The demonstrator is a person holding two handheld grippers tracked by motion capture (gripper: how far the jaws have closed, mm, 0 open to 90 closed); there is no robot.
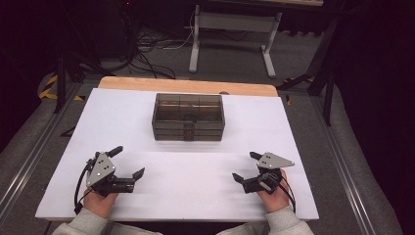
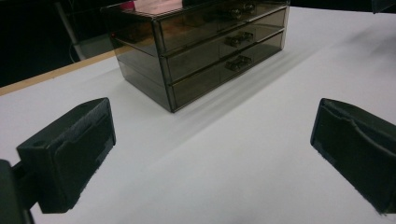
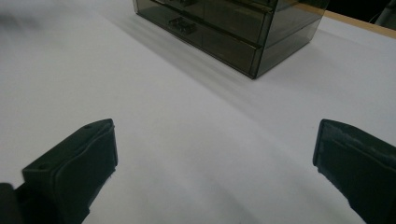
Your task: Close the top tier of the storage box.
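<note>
A smoky, see-through drawer box (image 1: 188, 117) stands at the far middle of the white table top (image 1: 195, 191). Its three stacked drawers (image 2: 233, 51) look pushed in, handles facing me. My left gripper (image 1: 129, 161) rests near the front left of the table, open, with nothing between its jaws. At the front right my right gripper (image 1: 245, 166) is open and empty too. Each is held in a hand. In the left gripper view the box (image 2: 201, 51) lies ahead past the spread jaws of the left gripper (image 2: 212, 154). In the right gripper view the box (image 3: 224, 28) sits ahead of the right gripper (image 3: 215, 168).
A wooden strip (image 1: 186, 85) runs along the table's far edge. Beyond it, a white table frame (image 1: 235, 34) and loose cables (image 1: 147, 54) lie on the floor. Bare white surface stretches between the grippers and the box.
</note>
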